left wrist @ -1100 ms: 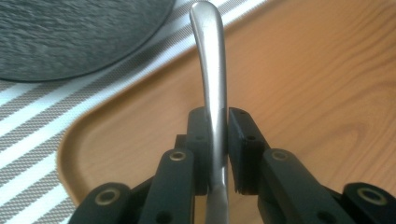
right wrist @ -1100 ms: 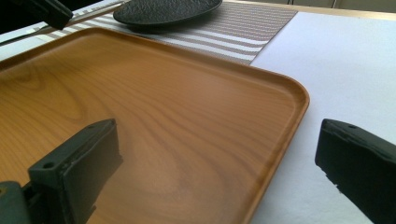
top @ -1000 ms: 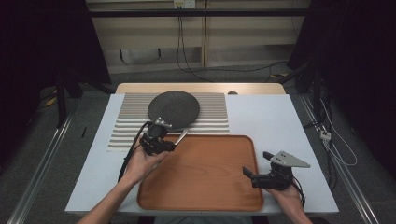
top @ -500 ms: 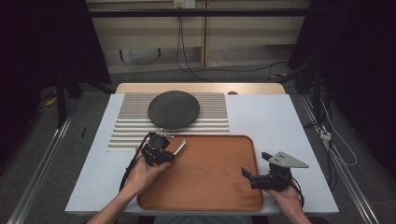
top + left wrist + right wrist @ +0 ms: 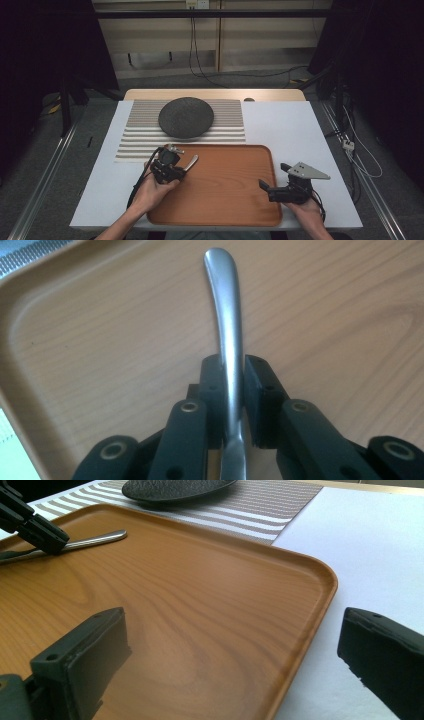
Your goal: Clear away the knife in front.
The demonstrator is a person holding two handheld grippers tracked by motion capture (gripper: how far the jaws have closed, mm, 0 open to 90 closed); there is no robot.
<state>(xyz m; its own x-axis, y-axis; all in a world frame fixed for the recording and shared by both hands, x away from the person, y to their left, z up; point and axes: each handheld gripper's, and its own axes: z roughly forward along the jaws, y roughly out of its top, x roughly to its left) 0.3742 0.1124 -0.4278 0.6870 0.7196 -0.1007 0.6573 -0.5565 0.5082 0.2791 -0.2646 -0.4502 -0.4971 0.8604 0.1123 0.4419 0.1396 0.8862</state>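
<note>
White tabletop under my wooden tray (image 5: 225,200), my left gripper (image 5: 176,169) pinching a metal utensil handle (image 5: 227,320) over the tray's ten o'clock corner, my right gripper (image 5: 274,189) spread wide with nothing between at its four o'clock edge, dark round plate (image 5: 186,117) on striped mat (image 5: 140,142) at twelve o'clock.

No readable text, label or number appears anywhere

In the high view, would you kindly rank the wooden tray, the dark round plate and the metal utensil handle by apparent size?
1. Wooden tray
2. Dark round plate
3. Metal utensil handle, clamped in the left gripper
</note>
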